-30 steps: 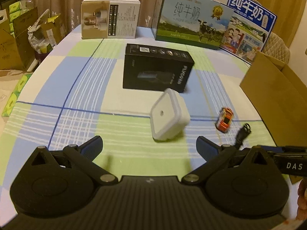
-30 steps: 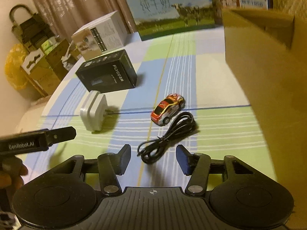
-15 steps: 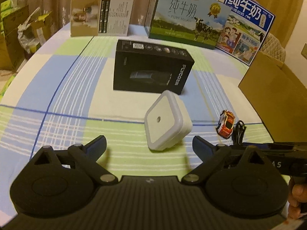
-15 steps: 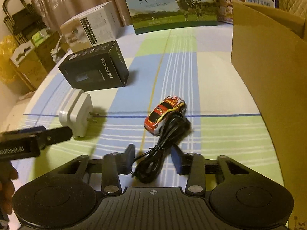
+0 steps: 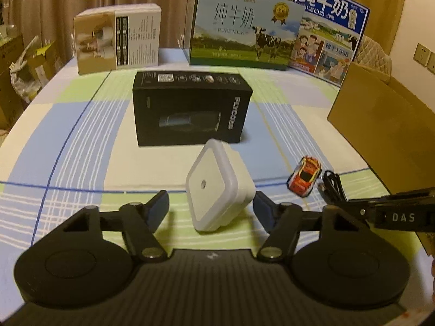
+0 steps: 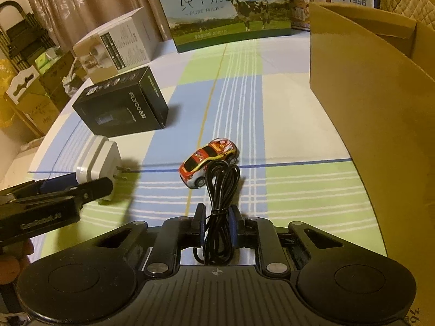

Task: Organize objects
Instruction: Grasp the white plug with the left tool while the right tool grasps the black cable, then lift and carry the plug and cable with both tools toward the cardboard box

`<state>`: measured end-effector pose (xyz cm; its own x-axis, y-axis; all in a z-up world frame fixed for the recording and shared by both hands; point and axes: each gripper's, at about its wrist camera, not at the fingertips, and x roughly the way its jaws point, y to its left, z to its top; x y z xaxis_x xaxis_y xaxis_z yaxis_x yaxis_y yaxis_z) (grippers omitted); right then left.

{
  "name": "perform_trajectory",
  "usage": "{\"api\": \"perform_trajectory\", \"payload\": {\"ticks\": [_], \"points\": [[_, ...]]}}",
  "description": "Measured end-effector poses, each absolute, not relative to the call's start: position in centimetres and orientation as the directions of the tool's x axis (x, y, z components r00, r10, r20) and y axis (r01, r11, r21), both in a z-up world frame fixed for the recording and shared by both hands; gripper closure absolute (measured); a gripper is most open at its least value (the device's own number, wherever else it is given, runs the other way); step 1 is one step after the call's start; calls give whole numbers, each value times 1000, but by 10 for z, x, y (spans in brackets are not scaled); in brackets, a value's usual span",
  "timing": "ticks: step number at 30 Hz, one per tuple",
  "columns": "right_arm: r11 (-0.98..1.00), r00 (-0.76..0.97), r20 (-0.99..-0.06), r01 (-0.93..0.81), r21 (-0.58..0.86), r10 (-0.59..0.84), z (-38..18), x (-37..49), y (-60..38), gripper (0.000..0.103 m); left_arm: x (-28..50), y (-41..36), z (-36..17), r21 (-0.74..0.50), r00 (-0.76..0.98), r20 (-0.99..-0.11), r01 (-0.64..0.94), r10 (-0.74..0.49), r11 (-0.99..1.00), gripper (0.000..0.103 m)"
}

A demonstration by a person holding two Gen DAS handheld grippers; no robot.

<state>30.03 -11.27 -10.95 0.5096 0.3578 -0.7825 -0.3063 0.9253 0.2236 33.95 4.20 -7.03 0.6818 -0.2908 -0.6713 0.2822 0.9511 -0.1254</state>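
Observation:
A white plug-in adapter (image 5: 217,187) stands on the checked tablecloth (image 5: 81,141) between the fingers of my left gripper (image 5: 210,203). Its jaws are closing. The right pad is at the adapter's side, and a gap remains at the left pad. In the right wrist view my right gripper (image 6: 216,217) is shut on a bundled black cable (image 6: 220,179), whose loop rises against a small red toy car (image 6: 209,160). The adapter (image 6: 98,160) shows its prongs there, with one of the left gripper's fingers (image 6: 89,190) in front of it.
A black product box (image 5: 190,114) lies just behind the adapter. An open cardboard box (image 6: 367,108) fills the right side. A white carton (image 5: 117,43) and two milk cartons (image 5: 242,27) stand along the far edge. Stacked boxes sit on the floor to the left.
My left gripper has moved forward around the adapter and its jaws have narrowed. My right gripper's jaws have closed onto the cable, which is now gathered upright next to the car.

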Motion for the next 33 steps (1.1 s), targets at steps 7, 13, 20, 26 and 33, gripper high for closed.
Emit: {"api": "perform_trajectory", "payload": {"ticks": [7, 13, 20, 26, 33], "points": [[925, 512, -781, -306, 223, 358, -110, 300, -114, 90, 346, 32, -70, -109, 711, -641, 286, -288, 952, 52], [926, 515, -779, -307, 220, 356, -111, 300, -116, 90, 347, 22, -75, -54, 720, -645, 291, -255, 955, 65], [926, 520, -777, -309, 216, 354, -110, 300, -117, 90, 341, 19, -70, 1, 736, -642, 283, -216, 959, 75], [927, 533, -768, -308, 215, 355, -106, 298, -120, 90, 331, 15, -66, -5, 719, -658, 292, -223, 956, 76], [929, 553, -757, -315, 196, 347, -99, 288, -123, 91, 314, 5, -59, 8, 715, -662, 308, -225, 951, 76]]}}
